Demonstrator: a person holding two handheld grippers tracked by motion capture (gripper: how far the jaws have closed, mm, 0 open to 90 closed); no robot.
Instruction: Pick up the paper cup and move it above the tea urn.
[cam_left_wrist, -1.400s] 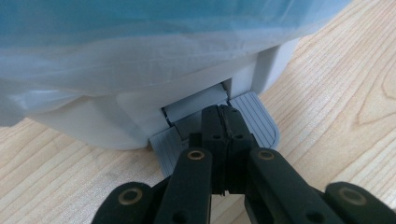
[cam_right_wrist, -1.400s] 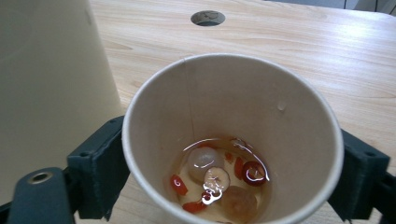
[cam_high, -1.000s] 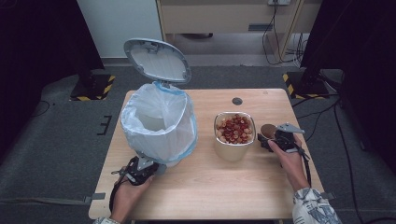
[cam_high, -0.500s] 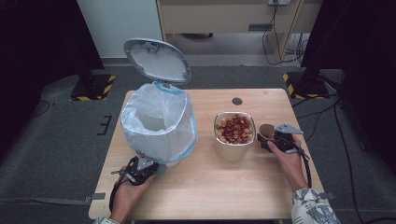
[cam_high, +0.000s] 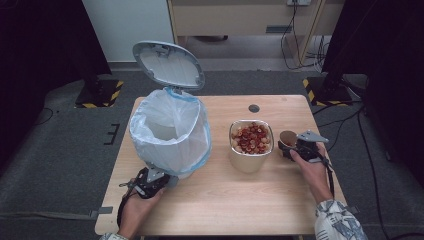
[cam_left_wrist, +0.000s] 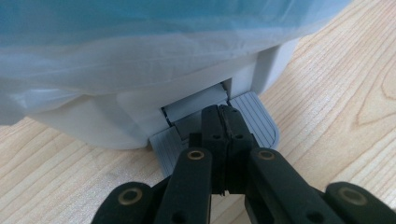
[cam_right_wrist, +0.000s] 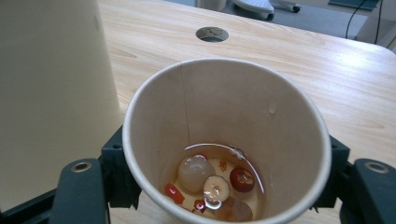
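Right fingers (cam_right_wrist: 116, 177) just closing around one paper cup (cam_right_wrist: 224, 140); left gripper (cam_left_wrist: 223, 126) jaws together on one bin pedal (cam_left_wrist: 254, 121).

Paper cup (cam_right_wrist: 224, 135) (matt), wood table (cam_right_wrist: 350, 79).

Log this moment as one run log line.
left gripper: jaws shut, pressing grey bin pedal | right gripper: jaws just closing around brown paper cup | white-lined bin's lid: open

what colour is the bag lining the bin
Pale, see-through blue, the bag shows best in the high view.
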